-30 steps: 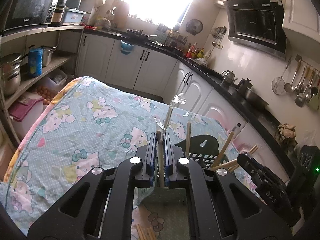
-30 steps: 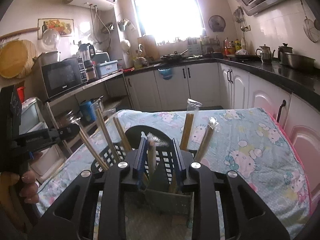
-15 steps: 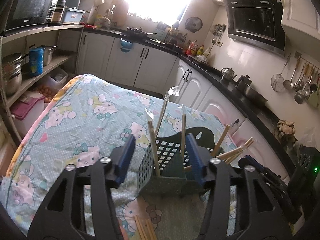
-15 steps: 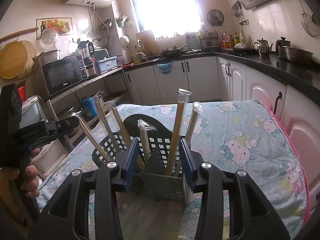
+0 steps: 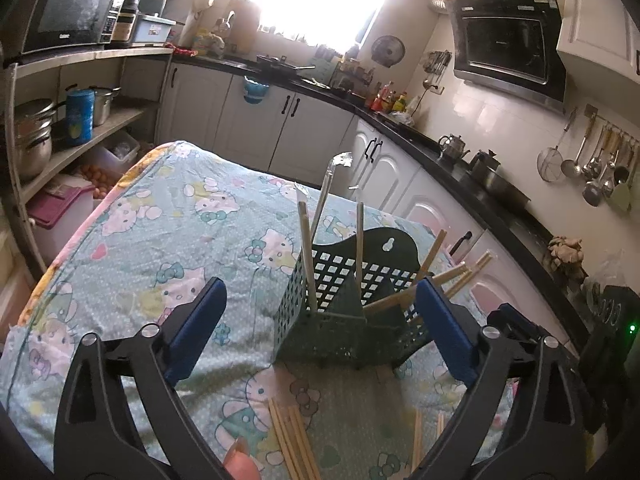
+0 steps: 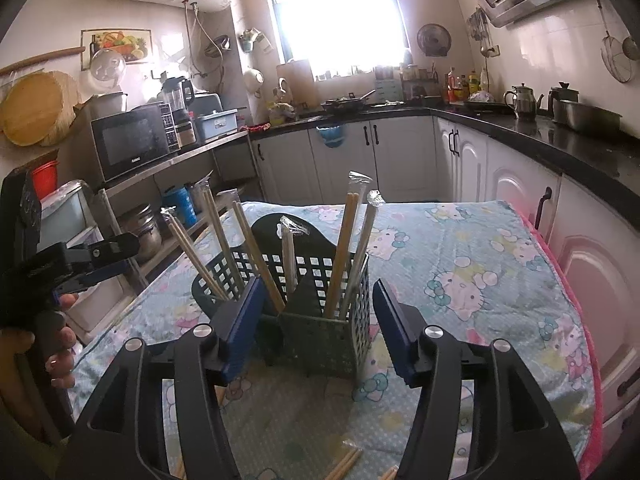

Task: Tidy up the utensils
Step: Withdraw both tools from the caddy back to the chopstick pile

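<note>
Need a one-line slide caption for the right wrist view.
Right gripper, jaws opening and empty, faces a green utensil caddy holding wrapped chopsticks on a cartoon-print tablecloth.

Chopsticks [image 6: 344, 248] stand in the holder [image 6: 320, 320] on the tablecloth [image 6: 460, 264]; loose chopsticks [image 5: 292, 436] lie before it.

Ahead of you the dark green perforated plastic utensil holder [image 5: 352, 312], bristling with wooden chopsticks [image 6: 344, 256], blocks passage; the cartoon-print cloth surface [image 5: 152, 240] left lies free.

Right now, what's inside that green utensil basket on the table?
The green basket holds upright chopstick pairs: plastic-wrapped ones in its square front compartment, more leaning in the rounded side section. Their lower ends and the basket's bottom are hidden by its walls.
</note>
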{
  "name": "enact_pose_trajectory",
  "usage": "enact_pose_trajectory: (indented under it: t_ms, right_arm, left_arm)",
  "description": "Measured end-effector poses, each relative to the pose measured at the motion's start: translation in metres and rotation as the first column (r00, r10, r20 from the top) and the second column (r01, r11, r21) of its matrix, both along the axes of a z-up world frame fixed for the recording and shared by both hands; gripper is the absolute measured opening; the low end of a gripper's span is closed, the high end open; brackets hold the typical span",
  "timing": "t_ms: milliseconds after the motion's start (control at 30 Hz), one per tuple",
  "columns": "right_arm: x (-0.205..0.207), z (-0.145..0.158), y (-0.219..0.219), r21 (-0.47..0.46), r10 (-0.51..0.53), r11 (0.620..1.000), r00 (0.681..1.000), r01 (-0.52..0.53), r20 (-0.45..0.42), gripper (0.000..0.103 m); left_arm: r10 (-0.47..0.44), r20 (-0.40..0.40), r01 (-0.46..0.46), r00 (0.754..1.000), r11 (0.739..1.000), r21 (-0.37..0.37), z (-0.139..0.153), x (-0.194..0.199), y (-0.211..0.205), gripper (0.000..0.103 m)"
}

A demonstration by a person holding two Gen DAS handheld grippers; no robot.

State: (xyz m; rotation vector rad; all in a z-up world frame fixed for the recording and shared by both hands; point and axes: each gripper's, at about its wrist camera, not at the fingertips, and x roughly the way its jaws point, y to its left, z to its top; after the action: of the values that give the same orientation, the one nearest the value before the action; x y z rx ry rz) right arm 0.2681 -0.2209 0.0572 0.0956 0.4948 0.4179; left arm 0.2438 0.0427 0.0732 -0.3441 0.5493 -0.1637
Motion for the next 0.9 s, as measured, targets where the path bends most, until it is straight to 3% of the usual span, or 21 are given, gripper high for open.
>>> enact_pose_trajectory:
  t_ms: [400,900]
  right_arm:
    - [-0.028,-0.004,0.002,-0.032,0.041,0.999,0.999,-0.042,-0.009,0.064]
    - [-0.053,-0.024,0.003,-0.069,0.071,0.995,0.996,-0.074,-0.047,0.065]
  left_arm:
    - [0.001,-0.017,-0.001,1.0,1.0,0.006,-0.013,-0.023,-0.001,0.091]
    - [-0.01,-0.077,0.012,0.997,1.0,0.027,-0.04,-0.044,-0.012,0.091]
